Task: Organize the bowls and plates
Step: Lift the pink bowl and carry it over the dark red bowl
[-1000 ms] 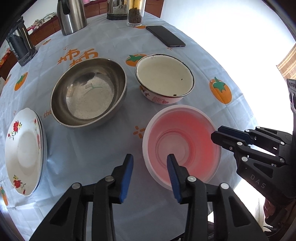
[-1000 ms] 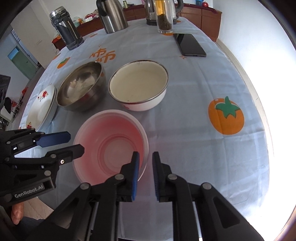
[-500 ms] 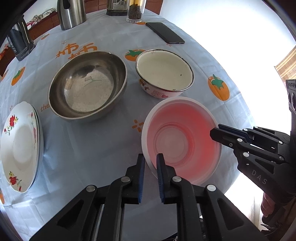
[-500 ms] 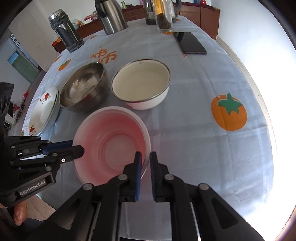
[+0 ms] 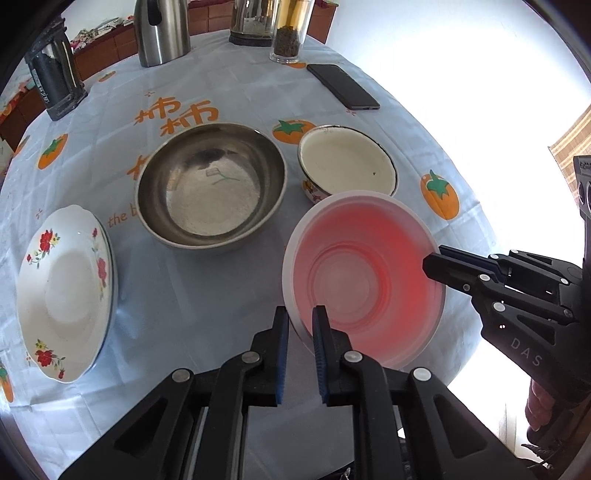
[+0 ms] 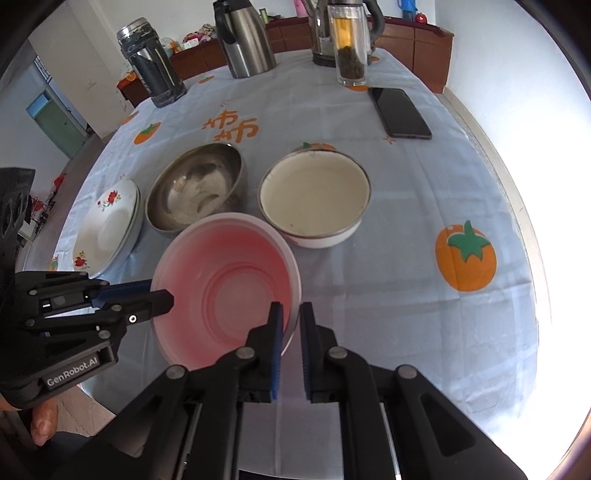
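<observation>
A pink plastic bowl [image 5: 364, 280] is held off the table by both grippers and partly hides the enamel bowl's near rim. My left gripper [image 5: 300, 321] is shut on its near-left rim. My right gripper [image 6: 291, 317] is shut on the opposite rim of the pink bowl [image 6: 225, 284]. A steel bowl [image 5: 212, 188] sits left of it, a cream enamel bowl [image 5: 347, 166] behind it. Stacked floral plates [image 5: 64, 291] lie far left. The steel bowl [image 6: 195, 188], enamel bowl [image 6: 314, 195] and plates [image 6: 109, 225] also show in the right wrist view.
A black phone [image 5: 343, 86], a glass tea tumbler [image 5: 290, 33], a steel kettle [image 5: 160, 31] and a dark flask [image 5: 55, 81] stand at the table's far side. The tablecloth [image 5: 184, 306] is light blue with orange fruit prints. The table edge runs close on the right.
My left gripper closed onto the pink bowl's rim. Both grippers then raised the bowl off the table, so it now overlaps the enamel bowl's near rim.
</observation>
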